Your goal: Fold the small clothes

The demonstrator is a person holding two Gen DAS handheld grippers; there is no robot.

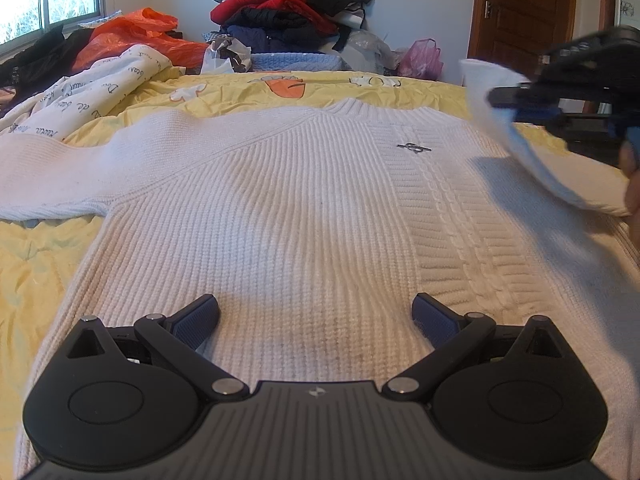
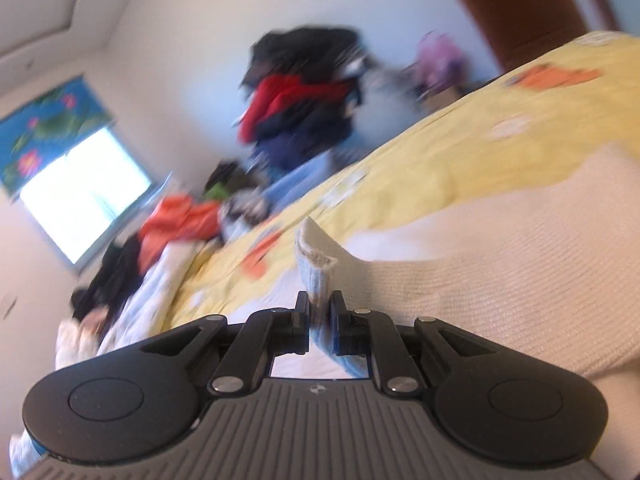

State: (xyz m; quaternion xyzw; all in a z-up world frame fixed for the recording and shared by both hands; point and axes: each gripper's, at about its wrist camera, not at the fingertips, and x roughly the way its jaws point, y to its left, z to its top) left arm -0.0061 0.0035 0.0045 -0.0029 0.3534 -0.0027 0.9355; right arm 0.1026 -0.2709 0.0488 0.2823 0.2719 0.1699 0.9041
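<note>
- The bed (image 1: pixel 240 92), under a yellow cartoon-print quilt, carries a white knit sweater (image 1: pixel 280 208) spread flat across its middle.
- The right sleeve (image 1: pixel 516 132) is lifted, so the sleeve fold seems underway; next it should be laid inward across the chest.
- The right hand-held gripper (image 2: pixel 319 312) pinches the sleeve cuff (image 2: pixel 316 264).
- The left hand-held gripper (image 1: pixel 316 316) hovers wide apart over the hem, holding nothing.

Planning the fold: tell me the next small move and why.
Probably carry the sleeve inward across the sweater chest and lay it flat: the right gripper grips its cuff lifted, while the left gripper hovers open over the hem.
</note>
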